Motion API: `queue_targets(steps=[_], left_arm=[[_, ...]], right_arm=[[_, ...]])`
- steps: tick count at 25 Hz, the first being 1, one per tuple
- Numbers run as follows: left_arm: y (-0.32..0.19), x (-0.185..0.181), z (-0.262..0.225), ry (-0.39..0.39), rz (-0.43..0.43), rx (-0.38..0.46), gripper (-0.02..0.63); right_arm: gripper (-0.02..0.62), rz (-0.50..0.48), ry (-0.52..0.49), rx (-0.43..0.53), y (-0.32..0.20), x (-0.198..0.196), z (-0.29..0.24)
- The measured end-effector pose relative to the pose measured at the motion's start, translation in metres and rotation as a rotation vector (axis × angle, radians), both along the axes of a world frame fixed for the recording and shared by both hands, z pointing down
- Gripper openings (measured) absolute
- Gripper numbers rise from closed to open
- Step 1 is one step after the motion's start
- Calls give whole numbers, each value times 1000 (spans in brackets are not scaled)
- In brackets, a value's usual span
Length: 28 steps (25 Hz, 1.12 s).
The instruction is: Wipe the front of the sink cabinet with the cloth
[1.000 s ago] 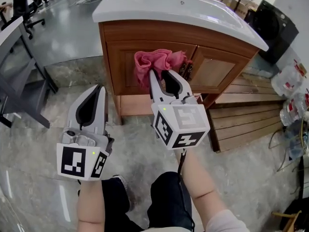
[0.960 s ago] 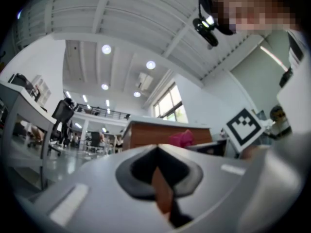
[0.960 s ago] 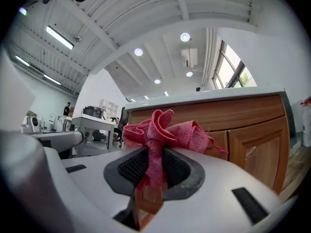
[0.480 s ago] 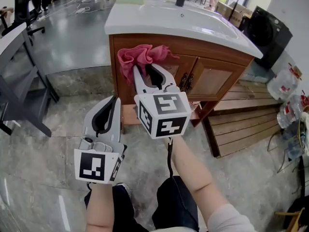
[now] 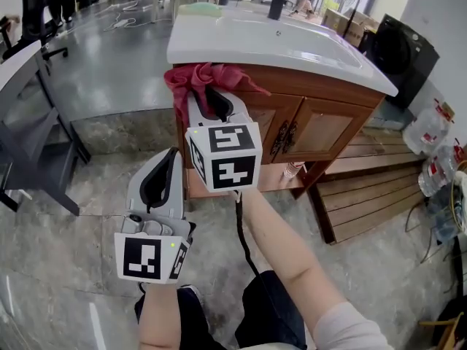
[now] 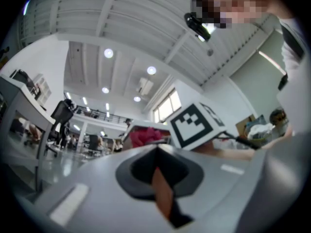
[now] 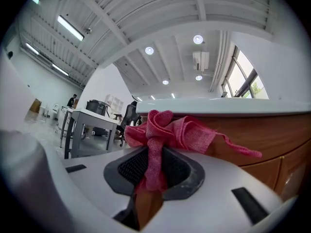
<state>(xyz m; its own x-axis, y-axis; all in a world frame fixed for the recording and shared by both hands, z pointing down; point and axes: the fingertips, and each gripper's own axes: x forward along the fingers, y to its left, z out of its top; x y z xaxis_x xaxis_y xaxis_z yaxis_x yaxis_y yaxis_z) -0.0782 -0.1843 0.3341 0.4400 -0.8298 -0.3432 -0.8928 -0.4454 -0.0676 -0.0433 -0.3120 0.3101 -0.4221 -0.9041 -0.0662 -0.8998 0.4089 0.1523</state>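
Note:
A wooden sink cabinet (image 5: 321, 126) with a white basin top (image 5: 292, 39) stands ahead. My right gripper (image 5: 206, 93) is shut on a red cloth (image 5: 197, 77) and holds it against the cabinet's upper left front, just under the white top. In the right gripper view the cloth (image 7: 165, 130) bunches out of the jaws against the wood (image 7: 272, 144). My left gripper (image 5: 171, 162) hangs lower and nearer, apart from the cabinet, shut with nothing in it. The left gripper view also catches the red cloth (image 6: 143, 136).
A grey desk frame (image 5: 29, 144) stands at the left. Wooden pallets (image 5: 372, 181) lie to the right of the cabinet, with water bottles (image 5: 438, 152) and a black appliance (image 5: 408, 49) beyond. The floor is polished stone.
The right gripper has carried the cloth up and to the left across the cabinet front, from the door panel to the top left corner. The left gripper has stayed shut.

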Motion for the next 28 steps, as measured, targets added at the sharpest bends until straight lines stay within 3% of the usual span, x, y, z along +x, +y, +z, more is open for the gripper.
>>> queue_targets(steps=[8, 28], left_arm=[[-2, 4, -1, 5, 9, -1, 6], [0, 32, -7, 45, 67, 3, 6]], right_arm=[[81, 21, -22, 0, -2, 28, 2], [81, 254, -25, -25, -10, 179, 11]])
